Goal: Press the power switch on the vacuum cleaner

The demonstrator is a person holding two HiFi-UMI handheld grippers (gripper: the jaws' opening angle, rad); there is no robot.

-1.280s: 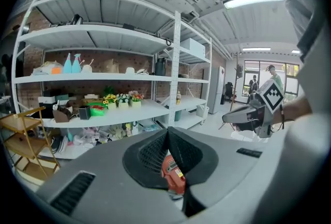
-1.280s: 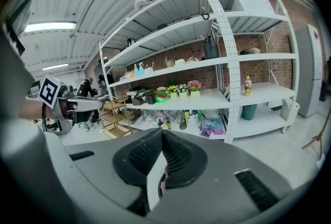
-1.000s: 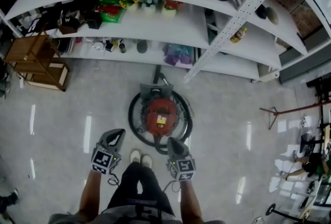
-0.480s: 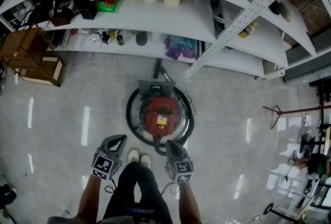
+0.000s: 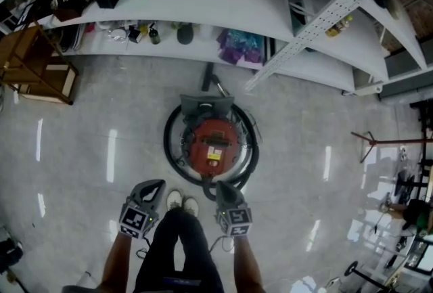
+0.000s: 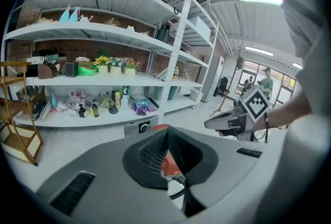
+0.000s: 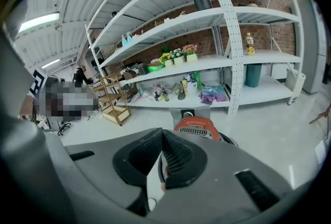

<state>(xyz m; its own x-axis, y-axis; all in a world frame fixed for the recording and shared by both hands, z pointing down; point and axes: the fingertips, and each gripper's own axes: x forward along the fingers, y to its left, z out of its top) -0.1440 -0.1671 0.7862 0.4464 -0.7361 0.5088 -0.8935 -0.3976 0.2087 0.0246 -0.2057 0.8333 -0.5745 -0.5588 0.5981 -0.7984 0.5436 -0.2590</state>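
You hold both tongs out in front of your shoes (image 5: 183, 202). The red vacuum cleaner (image 5: 213, 146) sits on the floor (image 5: 81, 149) just ahead of them, ringed by its black hose (image 5: 170, 149), in front of the white shelves (image 5: 203, 17). Left gripper (image 5: 154, 185) is clenched on nothing, jaw tips pressed together. Right gripper (image 5: 223, 187) is likewise closed and empty, and is the one nearer the vacuum. Neither touches it.

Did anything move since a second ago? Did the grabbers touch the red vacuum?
Almost nothing moved. The camera dipped, so the shelves slid toward the top of the head view. The left gripper and right gripper stayed shut and empty near the vacuum cleaner, which stayed put. Nothing was grabbed or let go.
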